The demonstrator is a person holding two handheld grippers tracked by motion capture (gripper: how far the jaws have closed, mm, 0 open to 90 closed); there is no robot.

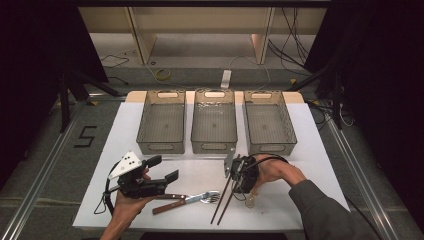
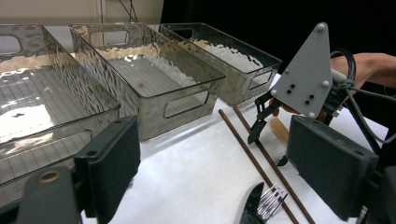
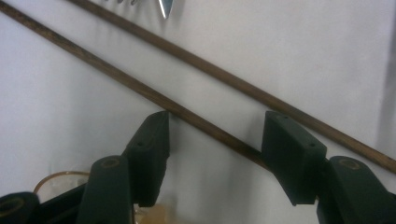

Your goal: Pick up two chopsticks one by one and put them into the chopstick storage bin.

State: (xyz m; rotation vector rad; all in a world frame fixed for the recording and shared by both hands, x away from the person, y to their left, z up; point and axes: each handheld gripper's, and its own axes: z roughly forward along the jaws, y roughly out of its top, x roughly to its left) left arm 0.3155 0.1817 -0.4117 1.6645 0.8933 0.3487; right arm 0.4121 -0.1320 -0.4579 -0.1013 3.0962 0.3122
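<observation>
Near the front edge of the white bench (image 1: pixel 150 125), right of its middle, two thin dark wooden chopsticks (image 1: pixel 225 200) lie side by side. The right claw (image 3: pixel 215 140) points down at them, its jaws apart astride the nearer stick without pinching it. The left claw (image 1: pixel 162 168) hovers over the front left part, jaws apart and empty, above a wooden-handled steel fork (image 1: pixel 192 198).

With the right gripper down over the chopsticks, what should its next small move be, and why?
Probably close the right gripper on the nearer chopstick. Its open jaws already straddle that stick, which lies flat on the white table. The second chopstick lies beyond the jaws, so a pinch here should take one stick alone.
</observation>
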